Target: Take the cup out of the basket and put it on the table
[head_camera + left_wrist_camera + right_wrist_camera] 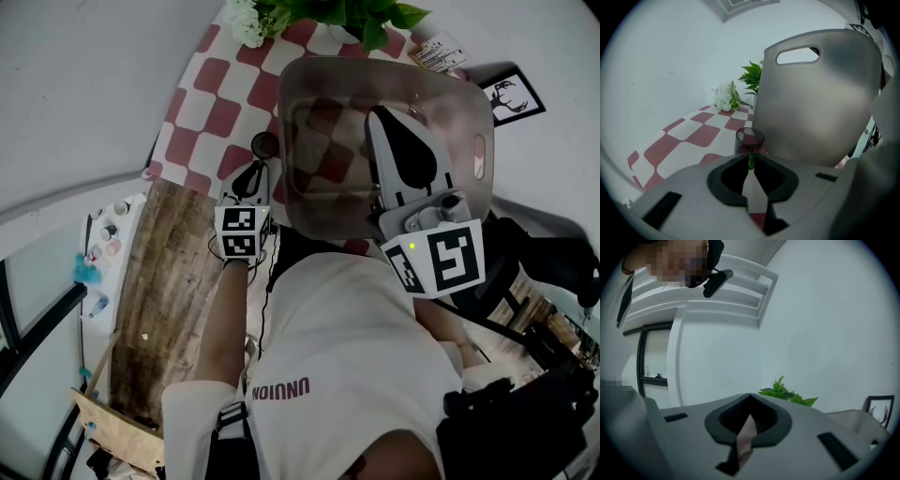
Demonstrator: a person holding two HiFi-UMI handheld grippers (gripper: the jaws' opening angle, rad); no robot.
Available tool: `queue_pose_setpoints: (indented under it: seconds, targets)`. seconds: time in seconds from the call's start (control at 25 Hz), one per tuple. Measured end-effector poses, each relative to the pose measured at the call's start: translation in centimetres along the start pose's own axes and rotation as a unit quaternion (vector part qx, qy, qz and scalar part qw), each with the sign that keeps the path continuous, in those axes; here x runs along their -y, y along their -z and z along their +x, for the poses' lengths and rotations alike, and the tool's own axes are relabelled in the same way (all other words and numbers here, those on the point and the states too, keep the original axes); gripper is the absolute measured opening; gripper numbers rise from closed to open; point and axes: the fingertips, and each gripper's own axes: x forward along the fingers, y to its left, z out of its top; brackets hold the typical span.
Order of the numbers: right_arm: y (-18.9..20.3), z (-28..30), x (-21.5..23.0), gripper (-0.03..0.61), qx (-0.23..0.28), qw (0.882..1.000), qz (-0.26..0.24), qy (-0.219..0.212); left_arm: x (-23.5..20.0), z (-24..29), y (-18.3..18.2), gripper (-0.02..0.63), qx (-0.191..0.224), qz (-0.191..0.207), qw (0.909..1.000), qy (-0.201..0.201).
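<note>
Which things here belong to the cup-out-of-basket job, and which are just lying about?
Job:
- cup
- basket
- table
- left gripper, at the cup

Lying about:
- plant
- white flowers
- framed picture

Plain white walls enclose the room. A table carries a red-and-white checked cloth; a green plant and a framed picture stand at its far end, against the wall.
</note>
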Motion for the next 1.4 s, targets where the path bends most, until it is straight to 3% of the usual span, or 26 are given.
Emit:
queue_pose_setpoints:
  seconds: [1.4]
  targets:
    - [-0.3, -1.4, -0.2, 0.017, 0.013, 1.000, 0.004, -0.007, 0.4, -1.4, -1.0, 0.046, 0.020, 0.015, 0.9995, -0.017]
